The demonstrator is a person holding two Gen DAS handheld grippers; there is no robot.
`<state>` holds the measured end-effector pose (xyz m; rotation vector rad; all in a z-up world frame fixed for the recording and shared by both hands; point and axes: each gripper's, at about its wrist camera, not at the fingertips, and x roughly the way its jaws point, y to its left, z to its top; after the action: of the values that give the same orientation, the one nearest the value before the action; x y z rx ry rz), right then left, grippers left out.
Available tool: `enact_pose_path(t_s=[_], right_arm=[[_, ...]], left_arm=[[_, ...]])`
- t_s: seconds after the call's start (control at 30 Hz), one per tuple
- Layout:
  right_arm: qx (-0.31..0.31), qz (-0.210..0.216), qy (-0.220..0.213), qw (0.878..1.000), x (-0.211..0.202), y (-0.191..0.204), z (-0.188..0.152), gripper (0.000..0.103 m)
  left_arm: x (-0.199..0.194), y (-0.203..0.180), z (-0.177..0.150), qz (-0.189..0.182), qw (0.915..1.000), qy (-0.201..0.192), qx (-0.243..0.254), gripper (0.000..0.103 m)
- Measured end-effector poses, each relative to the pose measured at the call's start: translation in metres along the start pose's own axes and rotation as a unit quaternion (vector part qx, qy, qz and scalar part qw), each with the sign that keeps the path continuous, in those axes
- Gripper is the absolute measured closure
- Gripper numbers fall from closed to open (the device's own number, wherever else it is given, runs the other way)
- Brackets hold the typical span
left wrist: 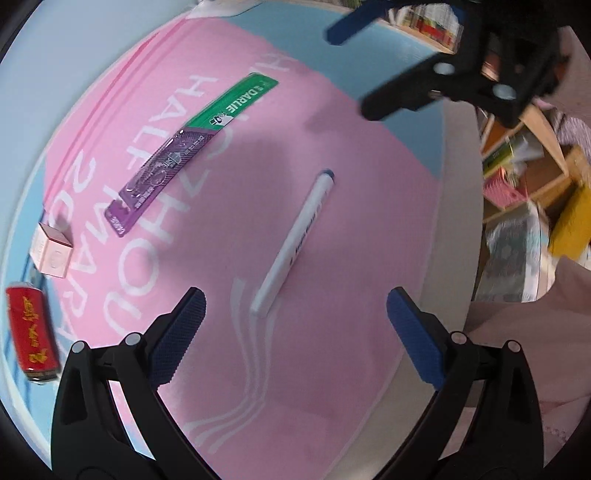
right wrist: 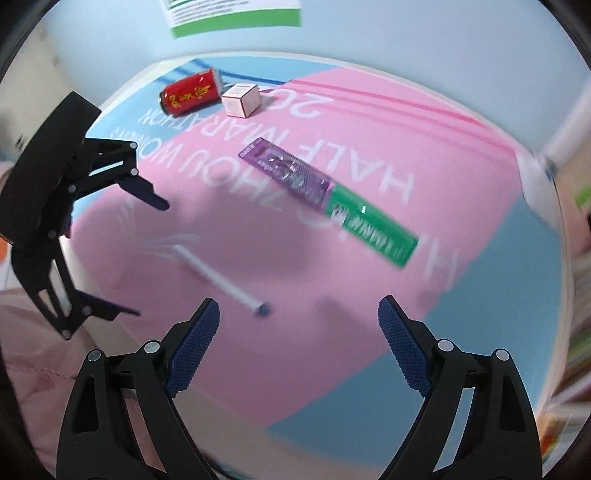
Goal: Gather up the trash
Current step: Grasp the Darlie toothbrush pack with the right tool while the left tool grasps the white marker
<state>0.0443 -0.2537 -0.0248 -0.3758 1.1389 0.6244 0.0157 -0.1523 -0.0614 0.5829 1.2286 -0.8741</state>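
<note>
A white marker pen with a blue cap lies on the pink mat, just ahead of my left gripper, which is open and empty. A long green and purple toothpaste box lies further out to the left. A small pink-white box and a red can on its side rest at the far left. My right gripper is open and empty above the mat, with the pen just ahead on its left. It also sees the toothpaste box, can, small box and left gripper.
The pink and blue mat covers a round white table whose edge runs along the right. Beyond it stand shelves with books and a yellow object. Pink fabric shows at lower right. A green-edged poster hangs on the wall.
</note>
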Motion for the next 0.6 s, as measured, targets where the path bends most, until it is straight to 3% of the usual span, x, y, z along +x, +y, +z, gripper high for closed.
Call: enact_pose_path(t_s=[0.17, 0.4, 0.6], right_arm=[[-0.083, 0.015, 0.015, 0.996, 0.031, -0.022, 0.027, 0.016], [-0.157, 0.039, 0.033, 0.986, 0.066, -0.036, 0.052, 0.017], [-0.181, 0.052, 0.05, 0.981, 0.088, -0.043, 0.062, 0.017]], left_arm=[[0.02, -0.002, 0.012, 0.007, 0.9994, 0.016, -0.03, 0.019], [0.038, 0.003, 0.019, 0.009, 0.9967, 0.024, -0.077, 0.021], [0.045, 0.012, 0.021, 0.003, 0.995, 0.03, -0.095, 0.025]])
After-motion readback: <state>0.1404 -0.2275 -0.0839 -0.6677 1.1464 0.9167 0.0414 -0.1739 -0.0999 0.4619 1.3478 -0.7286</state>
